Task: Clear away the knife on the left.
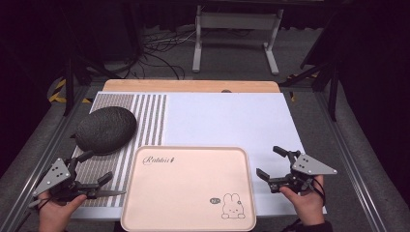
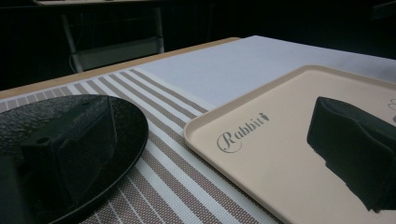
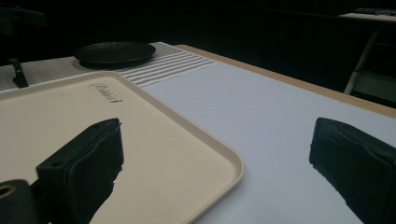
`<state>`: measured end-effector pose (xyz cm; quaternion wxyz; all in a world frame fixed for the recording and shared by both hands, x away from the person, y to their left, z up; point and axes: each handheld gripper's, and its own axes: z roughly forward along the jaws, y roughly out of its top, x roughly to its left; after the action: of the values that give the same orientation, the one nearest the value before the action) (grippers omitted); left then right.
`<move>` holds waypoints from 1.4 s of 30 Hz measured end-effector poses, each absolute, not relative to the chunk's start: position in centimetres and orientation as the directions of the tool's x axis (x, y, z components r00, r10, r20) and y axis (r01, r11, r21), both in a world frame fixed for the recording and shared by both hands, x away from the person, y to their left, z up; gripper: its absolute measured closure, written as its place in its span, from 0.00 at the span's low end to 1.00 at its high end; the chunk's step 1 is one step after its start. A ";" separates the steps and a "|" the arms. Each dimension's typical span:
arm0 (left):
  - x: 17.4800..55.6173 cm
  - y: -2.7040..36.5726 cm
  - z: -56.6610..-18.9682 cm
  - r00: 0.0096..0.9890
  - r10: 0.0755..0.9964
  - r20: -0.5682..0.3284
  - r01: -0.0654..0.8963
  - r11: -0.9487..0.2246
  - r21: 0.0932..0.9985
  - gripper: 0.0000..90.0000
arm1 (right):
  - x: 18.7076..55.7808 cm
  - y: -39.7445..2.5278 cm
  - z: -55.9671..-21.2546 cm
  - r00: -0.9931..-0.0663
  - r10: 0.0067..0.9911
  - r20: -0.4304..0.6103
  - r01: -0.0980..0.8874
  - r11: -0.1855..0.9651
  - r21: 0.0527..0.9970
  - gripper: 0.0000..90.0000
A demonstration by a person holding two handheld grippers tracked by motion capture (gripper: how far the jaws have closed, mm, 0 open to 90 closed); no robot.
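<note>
both tools wide open, empty: left tool (image 1: pixel 92 169), right tool (image 1: pixel 269 162) flank tray (image 1: pixel 188 193).

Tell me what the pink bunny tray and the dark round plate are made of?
The tray looks like smooth matte plastic: one even peachy-pink colour, a moulded raised rim and a printed rabbit. The plate looks black with a rough, pebbly top and a slightly glossy edge, perhaps glazed ceramic or textured plastic; the look alone cannot settle which.
</note>
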<state>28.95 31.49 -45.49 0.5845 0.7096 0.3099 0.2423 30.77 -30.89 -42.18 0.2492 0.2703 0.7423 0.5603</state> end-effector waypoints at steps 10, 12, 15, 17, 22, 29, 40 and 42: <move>29.0 31.4 -45.3 0.714 0.696 -0.074 0.190 -0.092 0.977 0.03 | 30.8 -31.1 -42.5 -0.719 0.694 -0.044 0.142 0.209 0.968 0.04; 29.1 31.4 -45.3 0.716 0.694 -0.075 0.192 -0.092 0.977 0.03 | 30.7 -31.0 -42.6 -0.719 0.694 -0.041 0.147 0.209 0.967 0.04; 29.1 31.4 -45.1 0.725 0.684 -0.076 0.193 -0.095 0.977 0.03 | 30.7 -31.0 -42.6 -0.719 0.694 -0.039 0.148 0.208 0.967 0.04; 29.2 31.4 -44.9 0.735 0.674 -0.075 0.197 -0.106 0.975 0.03 | 30.8 -31.0 -42.6 -0.721 0.692 -0.037 0.151 0.209 0.966 0.04; 29.5 31.6 -44.0 0.764 0.644 -0.034 0.212 -0.201 0.956 0.05 | 31.0 -31.0 -42.7 -0.722 0.691 -0.030 0.159 0.208 0.965 0.04; 29.7 32.1 -43.3 0.778 0.628 0.003 0.245 -0.308 0.919 0.06 | 31.1 -30.9 -42.8 -0.722 0.691 -0.028 0.170 0.216 0.961 0.04; 30.0 32.4 -42.2 0.800 0.599 0.039 0.277 -0.426 0.861 0.07 | 31.2 -30.6 -43.3 -0.741 0.672 -0.007 0.189 0.219 0.957 0.04; 30.0 32.4 -41.9 0.804 0.593 0.042 0.284 -0.444 0.850 0.08 | 31.3 -30.5 -43.3 -0.742 0.670 -0.009 0.189 0.223 0.956 0.04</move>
<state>29.97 32.41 -41.94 0.4568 0.8327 0.2632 0.1693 31.25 -30.53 -43.34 0.2169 0.2860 0.7512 0.5540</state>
